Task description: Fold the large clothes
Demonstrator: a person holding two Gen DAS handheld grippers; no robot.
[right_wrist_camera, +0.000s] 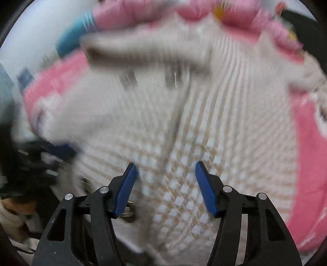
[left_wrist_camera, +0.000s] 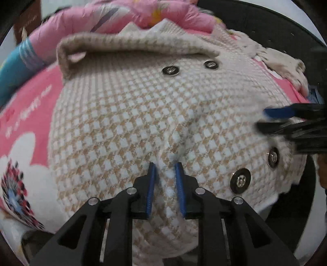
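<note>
While both grippers hang over it, the checked knit jacket [left_wrist_camera: 130, 122] fills the middle of each view, spread on a pink printed bedcover [left_wrist_camera: 26, 114].
Thick, soft and limp, it should sag rather than hold shape; hems or the folded collar [left_wrist_camera: 130, 44] at upper centre look the surest holds. Left gripper [left_wrist_camera: 165, 166] stands narrowly parted over a raised wrinkle, apparently not pinching; right gripper [right_wrist_camera: 165, 165] is spread wide, empty. Round metal buttons [left_wrist_camera: 170, 71] dot the fuzzy beige-and-white weave.

I see a pink sheet [left_wrist_camera: 30, 114] with a white flower, and a pink quilt [left_wrist_camera: 126, 14] behind it.
</note>
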